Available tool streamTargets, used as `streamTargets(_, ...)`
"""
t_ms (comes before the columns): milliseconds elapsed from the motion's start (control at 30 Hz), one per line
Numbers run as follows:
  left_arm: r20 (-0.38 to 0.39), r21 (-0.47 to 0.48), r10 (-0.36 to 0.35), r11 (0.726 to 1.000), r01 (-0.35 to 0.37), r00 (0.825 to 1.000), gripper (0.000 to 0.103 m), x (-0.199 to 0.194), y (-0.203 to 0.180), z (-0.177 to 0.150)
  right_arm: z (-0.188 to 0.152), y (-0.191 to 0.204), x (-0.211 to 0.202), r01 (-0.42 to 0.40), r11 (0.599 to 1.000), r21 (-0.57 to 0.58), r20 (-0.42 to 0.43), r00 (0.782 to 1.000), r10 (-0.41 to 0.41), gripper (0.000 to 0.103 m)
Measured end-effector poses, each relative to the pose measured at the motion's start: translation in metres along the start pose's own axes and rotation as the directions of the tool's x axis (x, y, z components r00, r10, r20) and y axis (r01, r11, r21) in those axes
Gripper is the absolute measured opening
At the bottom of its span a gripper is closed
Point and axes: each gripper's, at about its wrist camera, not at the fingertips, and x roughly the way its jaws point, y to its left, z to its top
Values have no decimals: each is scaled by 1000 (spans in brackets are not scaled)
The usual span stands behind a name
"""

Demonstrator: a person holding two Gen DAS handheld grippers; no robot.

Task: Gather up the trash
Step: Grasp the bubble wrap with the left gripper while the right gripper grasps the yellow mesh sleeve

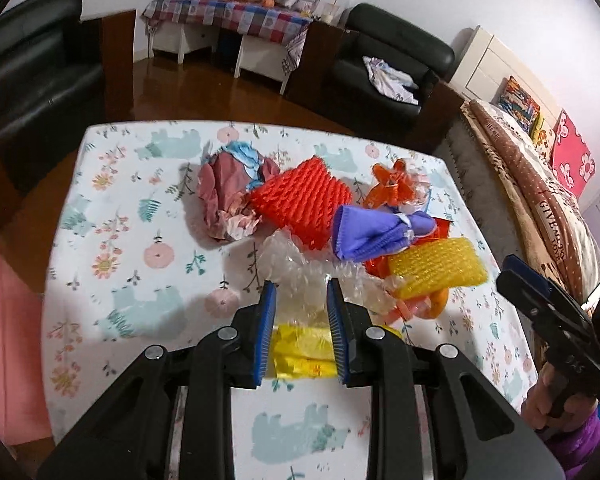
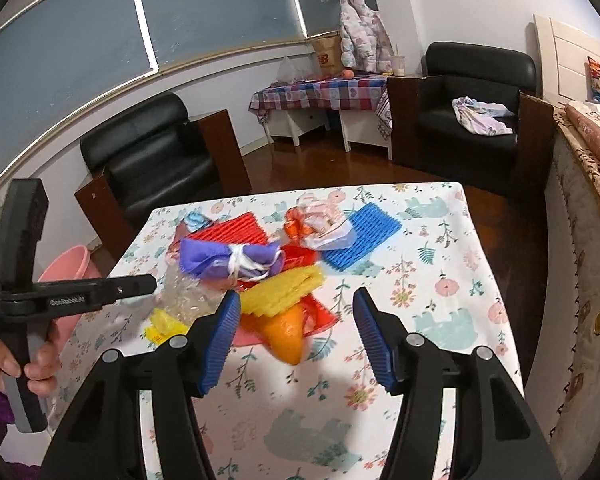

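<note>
- Nearest, the left gripper (image 1: 301, 288) hangs low over the table (image 1: 100, 280), its blue pads apart; a yellow wrapper (image 1: 304, 354) and crumpled clear plastic (image 1: 296, 268) show in the gap, but I cannot quite tell whether the pads touch either.
- Beside it, the right gripper (image 2: 296, 300) stands wide with nothing clamped, an orange peel (image 2: 288, 332) lying on the cloth below the gap.
- Just past the peel lies a yellow foam net (image 2: 284, 290), resting on red plastic film (image 2: 320, 316).
- Behind that sits a purple cloth bundle (image 2: 228, 260) tied with white string, touching the yellow net.
- Farther on, a red foam net (image 1: 300, 200) lies flat, with a pink crumpled paper wad (image 1: 228, 200) just beside it at its left.
- Toward the far right of the heap lie a blue foam net (image 2: 364, 236) and a clear bag (image 2: 324, 224) holding orange bits.
- Off the table's left edge stands a pink bin (image 2: 72, 264) on the floor.
- Beyond, two black armchairs (image 2: 472, 120) flank a checked-cloth side table (image 2: 320, 96).
</note>
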Motion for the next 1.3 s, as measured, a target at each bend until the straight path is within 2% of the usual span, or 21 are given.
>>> streamTargets(67, -27, -2, 0, 1000, -1, 1000, 26, 12, 1, 3, 0, -4, 3, 2, 1000, 7, -5, 1000, -2, 58)
streamTargets(133, -45, -6, 2, 1000, -2, 999, 41, 20, 2, 4, 0, -7, 7, 5, 1000, 10, -10, 1000, -5, 58)
streamTargets(233, -47, -4, -11, 1000, 11, 999, 44, 27, 1, 2, 0, -10, 11, 5, 1000, 16, -18, 1000, -5, 58)
streamTargets(400, 7, 14, -10, 1000, 10, 1000, 43, 26, -1, 0, 1, -13, 14, 6, 1000, 21, -18, 1000, -5, 58)
streamTargets(467, 19, 13, -16, 1000, 16, 1000, 36, 24, -1, -2, 1, -14, 14, 6, 1000, 20, -15, 1000, -6, 58)
streamTargets(633, 52, 21, -14, 1000, 13, 999, 29, 14, -4, -10, 3, -12, 11, -1, 1000, 17, -3, 1000, 1, 58)
streamTargets(933, 153, 31, 19, 999, -24, 988, 28, -26, -5, -19, 3, -1, 9, -64, 997, 35, -20, 998, 64, 58)
streamTargets(1167, 173, 4, 56, 998, -58, 983, 28, -48, 5, -25, -2, 5, 23, -84, 994, 63, -69, 994, 88, 58)
streamTargets(1233, 178, -1, 72, 997, -73, 981, 28, -55, 6, -27, -2, 7, 26, -81, 995, 58, -74, 994, 85, 51)
streamTargets(1300, 185, -3, 88, 996, -89, 979, 28, -60, 5, -28, -3, 10, 29, -81, 995, 49, -86, 993, 85, 36)
